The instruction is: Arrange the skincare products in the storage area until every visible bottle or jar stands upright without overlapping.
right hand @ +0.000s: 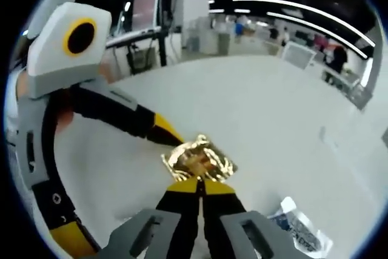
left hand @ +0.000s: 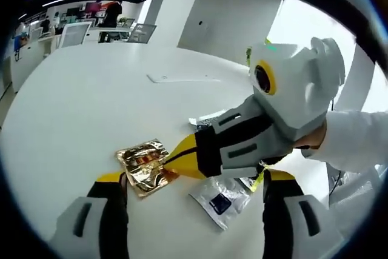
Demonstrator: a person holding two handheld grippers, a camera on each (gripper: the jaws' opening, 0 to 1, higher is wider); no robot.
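Observation:
A crumpled gold foil sachet [left hand: 143,167] lies on the white table [left hand: 91,101]. My right gripper [left hand: 174,159] reaches in from the right and is shut on the sachet's near edge. In the right gripper view its yellow-tipped jaws [right hand: 197,186] are pressed together on the gold sachet [right hand: 199,157]. My left gripper [left hand: 195,177] is open, with its jaws wide apart. The sachet sits just inside its left jaw. One fingertip [right hand: 165,133] of the left gripper rests beside the sachet's far-left corner.
A white sachet with a blue label [left hand: 221,198] [right hand: 301,227] lies flat close by. Another packet [left hand: 209,119] peeks out behind the right gripper. A flat white card [left hand: 182,78] lies farther off. A white sleeve [left hand: 357,141] and a clear plastic bag [left hand: 364,189] are at the right.

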